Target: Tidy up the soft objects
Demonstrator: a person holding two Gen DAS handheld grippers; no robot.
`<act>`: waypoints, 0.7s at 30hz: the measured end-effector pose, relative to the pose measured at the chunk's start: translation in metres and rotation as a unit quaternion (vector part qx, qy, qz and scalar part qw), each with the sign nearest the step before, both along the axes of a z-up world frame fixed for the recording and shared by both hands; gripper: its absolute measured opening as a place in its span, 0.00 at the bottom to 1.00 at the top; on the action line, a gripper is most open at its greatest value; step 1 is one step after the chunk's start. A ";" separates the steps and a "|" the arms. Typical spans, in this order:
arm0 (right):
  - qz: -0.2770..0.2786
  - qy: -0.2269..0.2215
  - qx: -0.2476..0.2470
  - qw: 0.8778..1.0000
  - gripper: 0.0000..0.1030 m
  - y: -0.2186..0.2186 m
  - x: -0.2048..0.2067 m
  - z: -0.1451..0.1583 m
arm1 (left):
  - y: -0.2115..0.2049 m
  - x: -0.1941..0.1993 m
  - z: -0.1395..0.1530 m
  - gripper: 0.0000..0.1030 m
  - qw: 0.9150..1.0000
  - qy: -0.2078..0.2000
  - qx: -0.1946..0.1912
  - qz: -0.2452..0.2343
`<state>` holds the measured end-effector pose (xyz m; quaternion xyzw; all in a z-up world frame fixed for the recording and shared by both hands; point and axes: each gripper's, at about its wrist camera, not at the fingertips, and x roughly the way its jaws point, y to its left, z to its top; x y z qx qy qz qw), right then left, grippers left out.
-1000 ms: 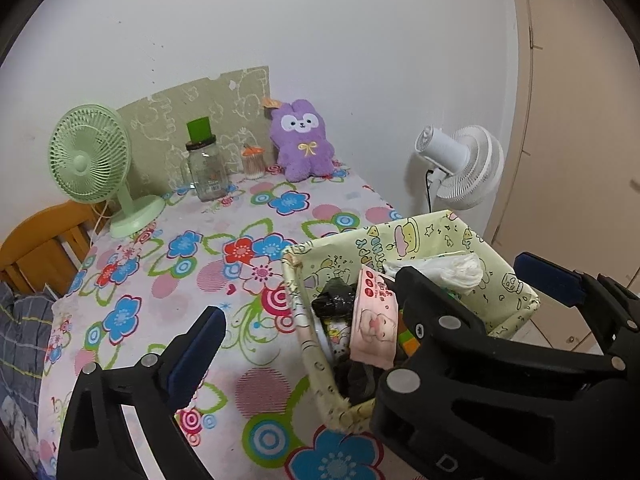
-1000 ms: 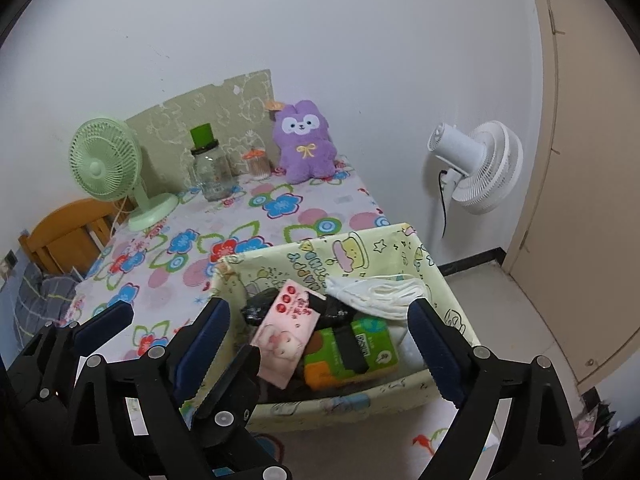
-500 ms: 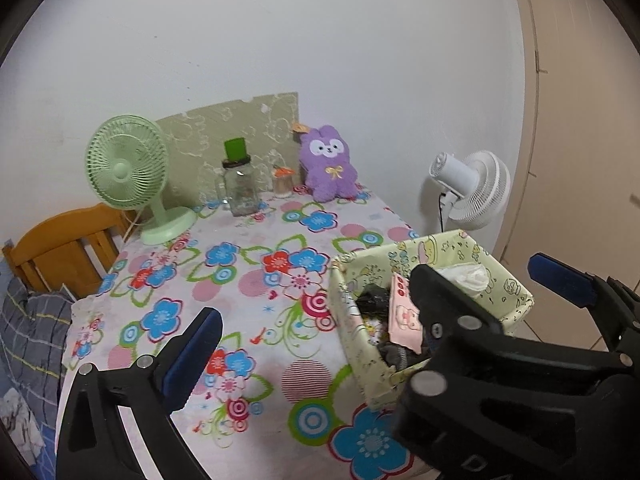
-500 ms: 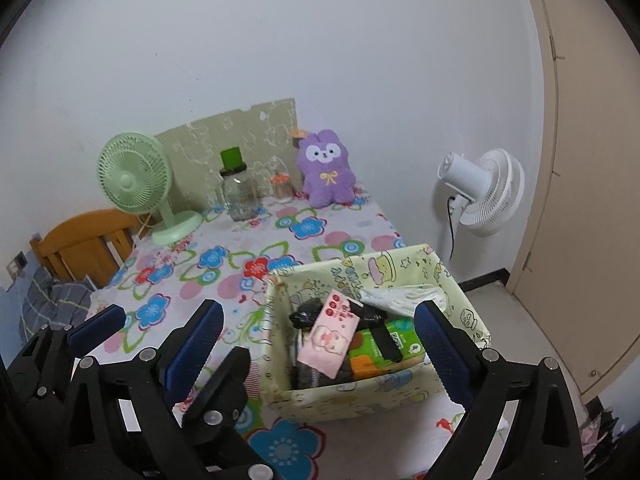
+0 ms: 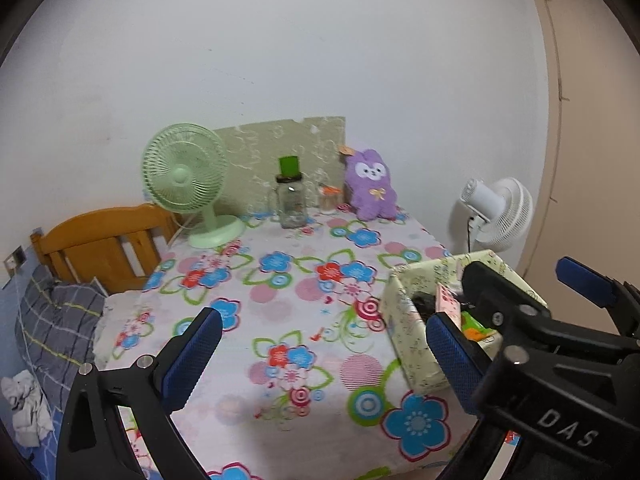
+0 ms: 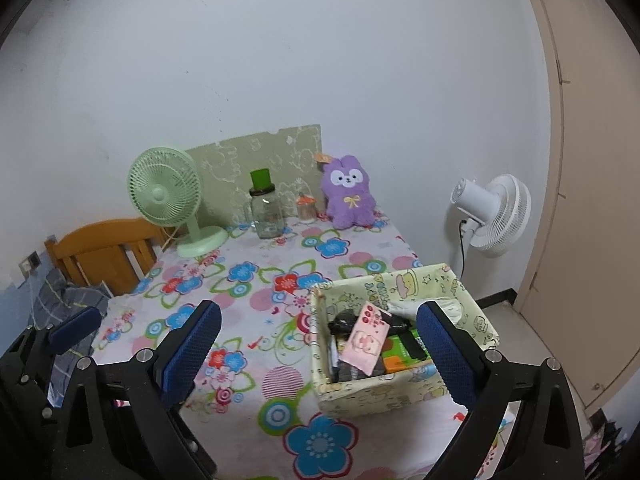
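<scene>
A pale yellow fabric basket (image 6: 372, 398) (image 5: 404, 332) stands at the table's near right. It holds a pink packet (image 6: 366, 340), a green and orange pack (image 6: 400, 354), dark items and a white tissue pack (image 6: 408, 306). A purple plush rabbit (image 6: 350, 194) (image 5: 370, 186) sits at the far edge against the wall. My left gripper (image 5: 322, 356) is open and empty above the near table edge. My right gripper (image 6: 320, 354) is open and empty, just left of the basket's front.
A floral cloth covers the table (image 6: 260, 280). A green desk fan (image 6: 168, 200), a glass jar with a green lid (image 6: 266, 212) and a small jar (image 6: 306, 210) stand at the back. A white floor fan (image 6: 494, 210) is right. A wooden chair (image 6: 104, 252) is left.
Both grippers have pulled back and up from the basket, so more of the table shows. Both stay open and empty. The basket has not moved.
</scene>
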<state>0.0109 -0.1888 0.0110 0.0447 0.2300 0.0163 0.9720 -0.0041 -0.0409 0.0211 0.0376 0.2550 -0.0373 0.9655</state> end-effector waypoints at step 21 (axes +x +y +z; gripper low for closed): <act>0.018 -0.031 0.001 0.999 0.99 0.029 -0.031 0.015 | 0.054 -0.035 0.015 1.00 0.998 -0.045 -0.008 0.049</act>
